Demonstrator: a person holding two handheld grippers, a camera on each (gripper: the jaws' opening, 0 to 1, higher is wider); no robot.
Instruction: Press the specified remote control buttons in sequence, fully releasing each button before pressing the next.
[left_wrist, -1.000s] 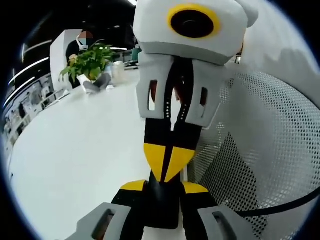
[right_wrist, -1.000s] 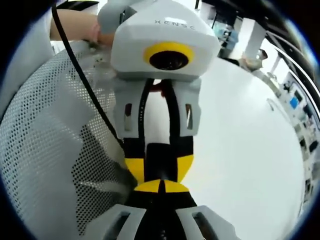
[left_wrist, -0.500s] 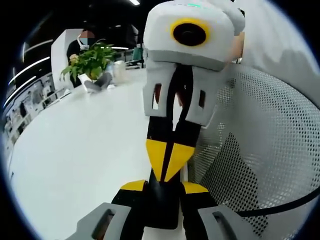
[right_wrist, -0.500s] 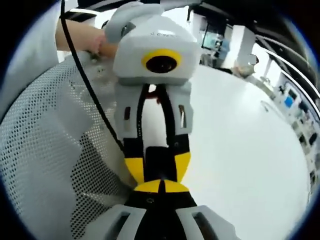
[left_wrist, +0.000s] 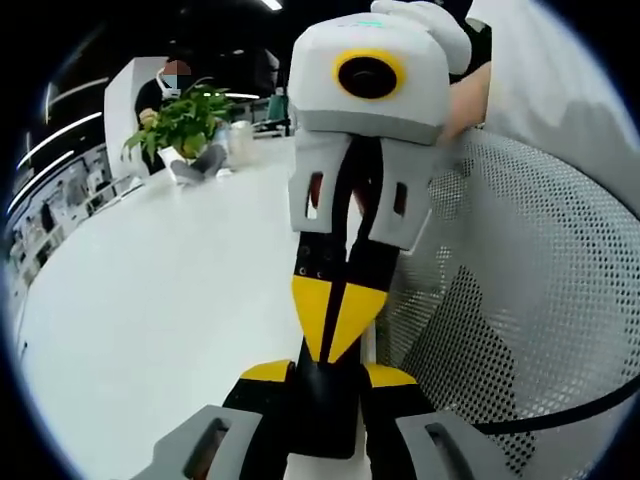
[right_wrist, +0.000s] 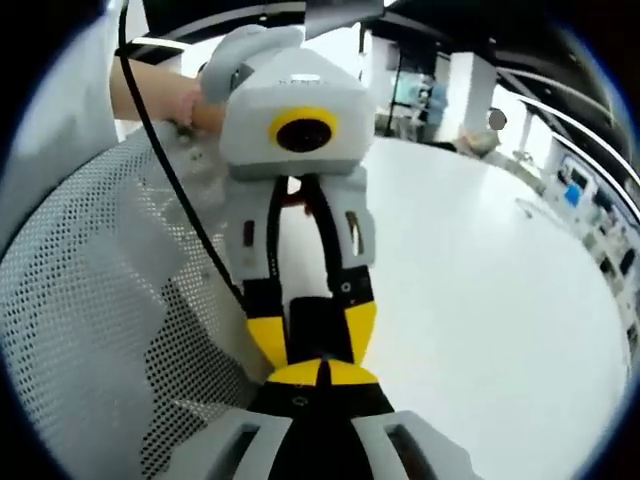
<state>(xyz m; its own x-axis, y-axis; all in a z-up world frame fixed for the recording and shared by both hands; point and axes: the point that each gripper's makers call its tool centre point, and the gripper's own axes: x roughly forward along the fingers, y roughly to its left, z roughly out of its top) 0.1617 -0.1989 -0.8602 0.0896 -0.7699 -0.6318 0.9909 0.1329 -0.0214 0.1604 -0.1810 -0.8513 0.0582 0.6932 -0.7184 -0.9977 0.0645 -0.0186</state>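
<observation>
Left gripper clenches a dark remote above the white tabletop; right gripper, jaws together, rests its yellow tips on it. Press straight down, then lift fully clear before the next button.

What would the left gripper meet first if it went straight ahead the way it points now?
Most likely the right gripper, whose shut yellow fingers sit tip to tip against the left gripper, apparently touching, though depth is unclear.
</observation>
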